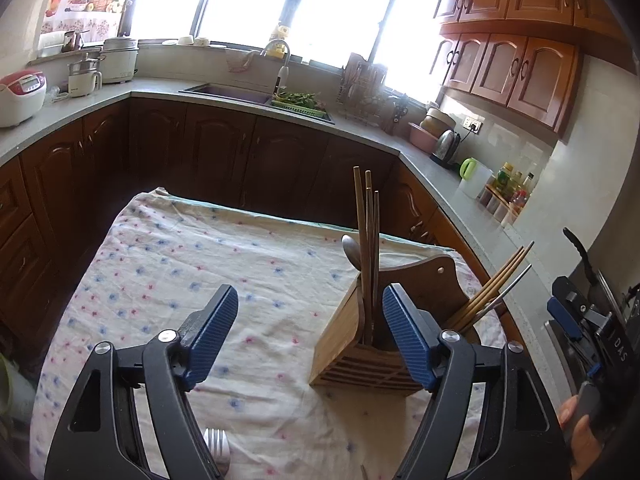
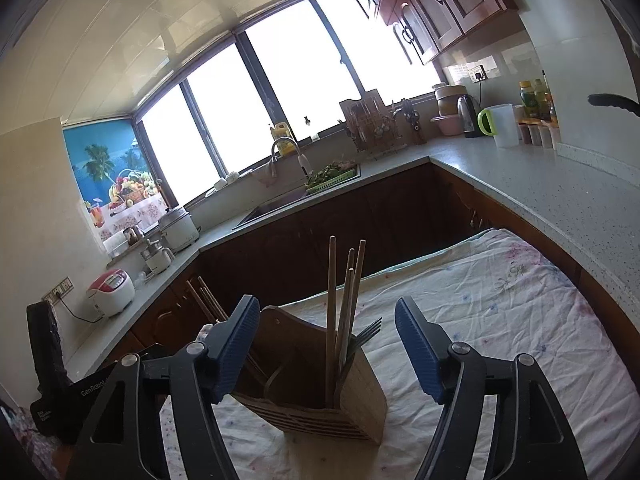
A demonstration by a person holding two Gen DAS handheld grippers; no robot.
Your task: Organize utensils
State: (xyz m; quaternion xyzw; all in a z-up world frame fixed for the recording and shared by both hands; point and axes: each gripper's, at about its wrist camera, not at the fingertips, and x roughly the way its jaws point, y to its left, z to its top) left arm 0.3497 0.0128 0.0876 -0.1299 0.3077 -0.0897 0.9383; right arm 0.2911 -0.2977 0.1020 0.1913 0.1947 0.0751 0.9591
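Left wrist view: left claw (image 1: 310, 334) stood spread and empty above the cloth-covered tabletop (image 1: 192, 264). The wooden holder (image 1: 340, 344) sat just ahead, chopsticks (image 1: 366, 240) and a spoon (image 1: 352, 250) upright in one slot, more chopsticks leaning in the other. A fork (image 1: 216, 446) lay loose on the cloth under the claw, so probably one piece left to stow.

Right wrist view: right claw (image 2: 326, 346) also spread, nothing between its pads. Holder (image 2: 320, 396) right in front, chopsticks (image 2: 340, 304) and fork tines (image 2: 366, 334) already in. Most of the sorting looked done.
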